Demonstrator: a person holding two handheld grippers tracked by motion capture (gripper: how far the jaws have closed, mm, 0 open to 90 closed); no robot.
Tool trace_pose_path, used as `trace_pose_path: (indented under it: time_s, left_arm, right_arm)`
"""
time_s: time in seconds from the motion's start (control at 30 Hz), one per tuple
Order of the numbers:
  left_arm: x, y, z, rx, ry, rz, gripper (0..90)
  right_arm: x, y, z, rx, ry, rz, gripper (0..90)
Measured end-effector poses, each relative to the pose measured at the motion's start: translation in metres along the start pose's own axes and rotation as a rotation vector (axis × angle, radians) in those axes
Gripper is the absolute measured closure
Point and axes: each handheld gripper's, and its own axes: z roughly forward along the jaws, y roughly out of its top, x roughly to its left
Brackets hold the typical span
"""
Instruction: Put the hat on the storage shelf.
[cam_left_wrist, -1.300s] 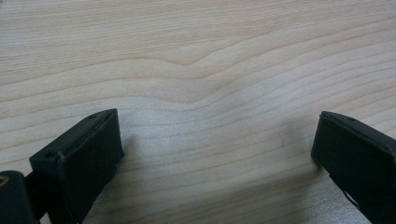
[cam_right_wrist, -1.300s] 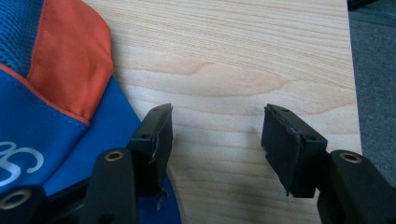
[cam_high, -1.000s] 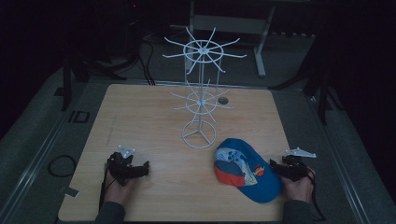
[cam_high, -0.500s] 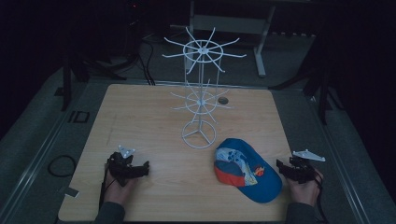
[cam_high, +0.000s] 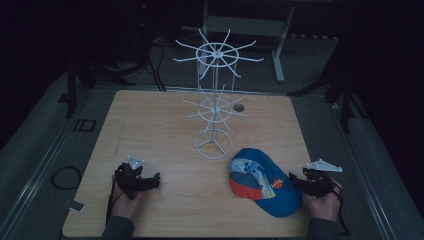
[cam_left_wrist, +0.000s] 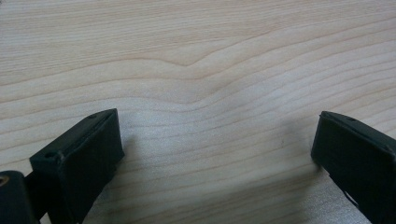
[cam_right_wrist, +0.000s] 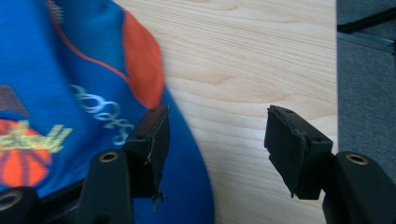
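The cap (cam_high: 265, 187) is blue with an orange panel at its side and a bright printed picture on the front; it lies flat on the light wooden desk (cam_high: 165, 135) near the front right corner, just in front of a white wire stand's ring base; in the right gripper view its blue cloth (cam_right_wrist: 70, 93) shows pale lettering and an orange patch

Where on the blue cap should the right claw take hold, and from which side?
Probably the blue cap's brim edge nearest the right claw, approached from the cap's right. That rim lies thin and flat on the table, and the open jaws already straddle it.
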Motion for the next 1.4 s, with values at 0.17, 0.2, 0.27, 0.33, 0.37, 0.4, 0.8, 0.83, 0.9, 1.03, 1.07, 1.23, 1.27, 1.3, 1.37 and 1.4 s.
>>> trace_pose_path:
  time_s: [0.17,0.2,0.27,0.33,0.37,0.4,0.8,0.83,0.9,1.03,1.07,1.23,1.27,1.3,1.37,1.4]
  left_arm:
    - [0.000,0.000,0.000,0.000,0.000,0.000,2.4]
    - [0.000,0.000,0.000,0.000,0.000,0.000,2.4]
    - [0.000,0.000,0.000,0.000,0.000,-0.002,2.4]
    - [0.000,0.000,0.000,0.000,-0.001,-0.002,2.4]
    - [0.000,0.000,0.000,0.001,0.000,-0.002,2.4]
    - [0.000,0.000,0.000,0.001,0.000,-0.002,2.4]
    - [-0.001,0.001,0.001,0.000,0.006,-0.007,2.4]
    - [-0.001,0.001,0.001,0.002,0.007,-0.007,2.4]
    - [-0.001,0.001,0.001,0.000,0.008,-0.010,2.4]
    - [-0.001,0.001,0.001,0.001,0.008,-0.008,2.4]
    - [-0.001,0.001,0.001,0.001,0.008,-0.008,2.4]
    - [-0.001,0.001,0.001,0.001,0.008,-0.008,2.4]
    - [-0.001,0.001,0.001,-0.001,0.008,-0.011,2.4]
    - [-0.001,0.001,0.001,-0.001,0.008,-0.011,2.4]
    - [-0.001,0.001,0.001,-0.001,0.007,-0.011,2.4]
    - [-0.001,0.001,0.001,-0.001,0.007,-0.012,2.4]
  right_arm:
    - [0.007,0.006,-0.007,0.011,0.055,-0.021,39.2]
    - [0.007,0.006,-0.007,0.011,0.055,-0.021,39.2]
    - [0.011,0.008,-0.010,0.019,0.065,-0.037,38.6]
    - [0.012,0.011,-0.013,0.025,0.074,-0.047,38.2]
    - [0.013,0.014,-0.016,0.023,0.083,-0.051,37.8]
    - [0.013,0.014,-0.016,0.023,0.083,-0.051,37.8]
    - [0.021,0.026,-0.025,0.053,0.130,-0.081,32.9]
    - [0.022,0.027,-0.026,0.053,0.132,-0.085,31.3]
    - [0.024,0.030,-0.027,0.055,0.139,-0.089,28.9]
    - [0.030,0.036,-0.028,0.060,0.165,-0.106,23.0]
    - [0.030,0.036,-0.028,0.060,0.165,-0.106,23.0]
    - [0.042,0.045,-0.026,0.073,0.192,-0.136,15.1]
    - [0.044,0.046,-0.025,0.077,0.196,-0.142,14.7]
    - [0.047,0.048,-0.023,0.082,0.203,-0.155,14.3]
    - [0.051,0.051,-0.020,0.092,0.210,-0.172,12.7]
    - [0.053,0.052,-0.018,0.095,0.213,-0.177,12.6]
